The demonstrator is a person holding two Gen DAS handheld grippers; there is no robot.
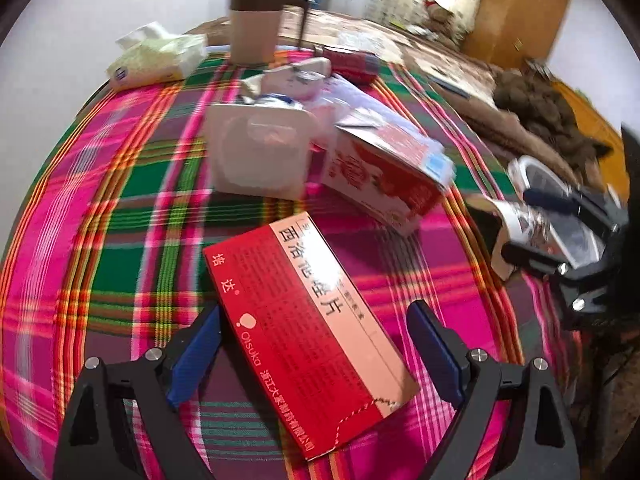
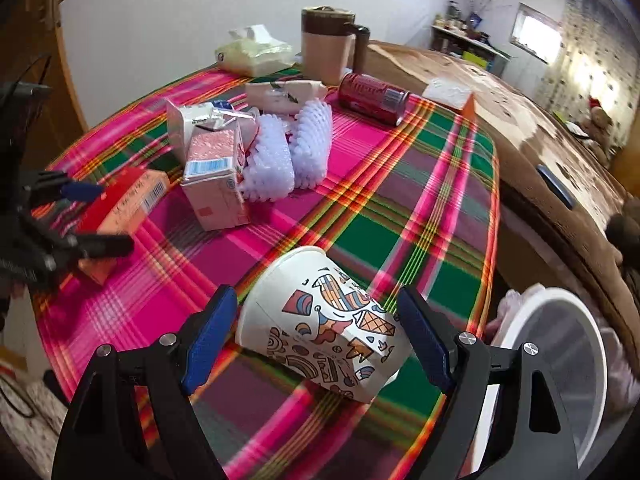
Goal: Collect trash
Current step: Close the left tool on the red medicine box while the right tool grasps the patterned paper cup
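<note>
Left wrist view had my left claw (image 1: 314, 350) spread wide, its blue pads on either side of a red box (image 1: 308, 320) lying flat on the plaid cloth (image 1: 100, 220), neither pad pressing it. Right wrist view showed my right claw (image 2: 316, 338) also apart around a paper cup (image 2: 320, 328) tipped on its side near the cloth's edge, with a gap at each pad. Behind lay a pink carton (image 2: 216, 176), white foam netting (image 2: 288, 152) and a red can (image 2: 372, 96); a white bin (image 2: 560, 364) sat just right of the cup.
</note>
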